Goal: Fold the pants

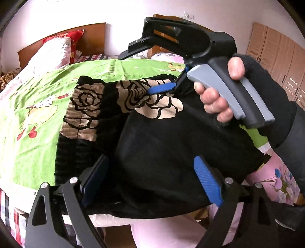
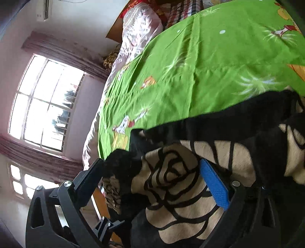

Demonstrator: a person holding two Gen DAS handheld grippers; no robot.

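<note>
Left gripper jaws wide over the black trousers with beige rose print; right gripper also spread, fabric between, not pinched.

Home bedroom. Bed with wooden headboard, green cartoon-print sheet, pillows stacked at head. Louvred wardrobe doors noted along wall; curtained window, wall-mounted air conditioner.

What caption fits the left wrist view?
Open left tongs over black rose-print pants on the green bedsheet.
</note>
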